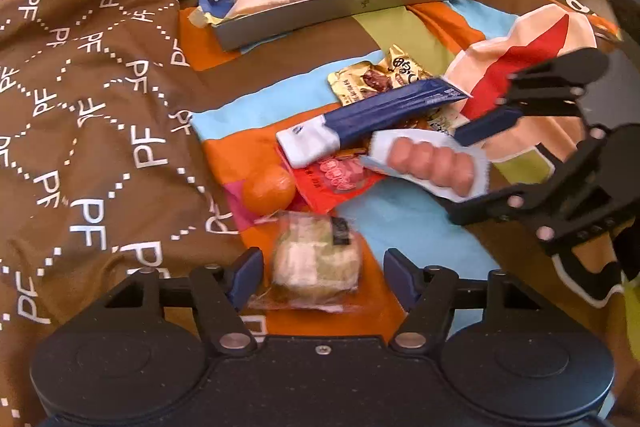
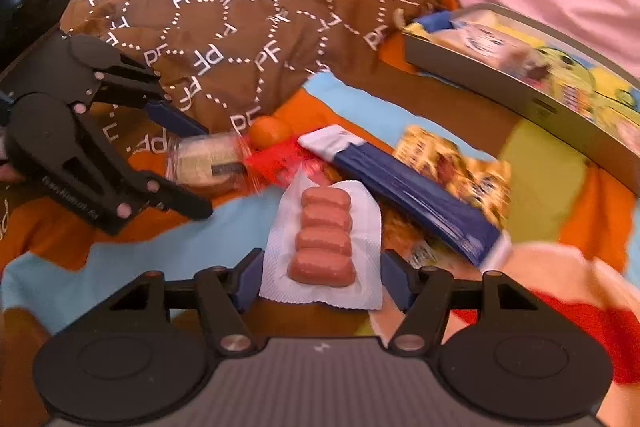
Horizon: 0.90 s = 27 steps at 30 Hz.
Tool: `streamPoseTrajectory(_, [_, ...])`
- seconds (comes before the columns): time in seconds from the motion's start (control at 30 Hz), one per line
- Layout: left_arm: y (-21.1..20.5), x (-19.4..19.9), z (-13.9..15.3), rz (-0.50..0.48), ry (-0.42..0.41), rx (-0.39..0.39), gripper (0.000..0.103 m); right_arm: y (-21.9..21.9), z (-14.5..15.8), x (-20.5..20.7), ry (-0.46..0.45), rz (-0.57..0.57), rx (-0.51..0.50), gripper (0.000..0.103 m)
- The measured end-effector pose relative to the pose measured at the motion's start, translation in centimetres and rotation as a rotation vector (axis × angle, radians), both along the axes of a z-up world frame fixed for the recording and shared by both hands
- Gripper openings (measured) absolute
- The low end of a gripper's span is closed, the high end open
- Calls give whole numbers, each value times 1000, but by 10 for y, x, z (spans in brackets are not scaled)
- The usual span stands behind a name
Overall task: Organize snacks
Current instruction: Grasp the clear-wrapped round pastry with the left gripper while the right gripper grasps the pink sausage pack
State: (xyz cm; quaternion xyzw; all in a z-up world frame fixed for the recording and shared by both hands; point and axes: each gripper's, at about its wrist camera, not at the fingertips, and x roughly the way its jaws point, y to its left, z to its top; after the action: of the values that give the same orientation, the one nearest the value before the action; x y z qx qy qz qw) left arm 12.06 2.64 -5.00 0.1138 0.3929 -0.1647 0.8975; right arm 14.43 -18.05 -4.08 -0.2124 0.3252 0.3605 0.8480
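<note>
Snacks lie heaped on a patchwork bedspread [image 1: 280,103], with a shallow tin [image 1: 344,9] at the far side already holding a few packets. The left gripper [image 1: 324,267] has its jaws spread wide on either side of a wrapped cake [image 1: 316,259] at the near edge of the heap, touching nothing that I can see. The right gripper [image 2: 320,277] likewise straddles a sausage pack [image 2: 326,243]; its jaws are released, though the pack's paper edges sit very close to both pads, and whether they brush it I cannot tell.

Just beyond the cake sits an orange [image 1: 268,189], touching a red packet [image 1: 336,183]. A blue bar [image 1: 384,111] lies across the heap, partly over a gold packet [image 1: 376,79].

The risks look plain enough. The sausage pack's flat, flimsy border could fold if the jaws close on it rather than on the firm row of sausages, letting the pack droop or slip on the way to the tin. The cake's loose clear wrap may be all the left jaws catch, so it could swing or drop. The orange, round and resting on soft cloth, would likely roll if the cake or red packet is dragged. Both grippers work close together over one small heap, so a lift by one could knock the other or the blue bar. Both views are blurred, so fine contact is uncertain.
</note>
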Motion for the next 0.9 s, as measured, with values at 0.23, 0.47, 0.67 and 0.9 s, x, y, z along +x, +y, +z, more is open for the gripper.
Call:
streamPoseTrajectory(0.23, [-8, 6, -6, -3, 22, 32, 69, -10, 6, -14, 38, -118, 49, 78])
streamPoseTrajectory(0.47, [-4, 9, -8, 58, 36, 5, 59, -2, -8, 1, 65, -160, 113, 85])
streamPoseTrajectory(0.67, [-3, 10, -6, 112, 54, -26, 52, -5, -12, 4, 80, -188, 135, 75])
streamPoseTrajectory(0.9, [-7, 3, -4, 167, 90, -102, 51, -5, -11, -3, 78, -229, 133, 67])
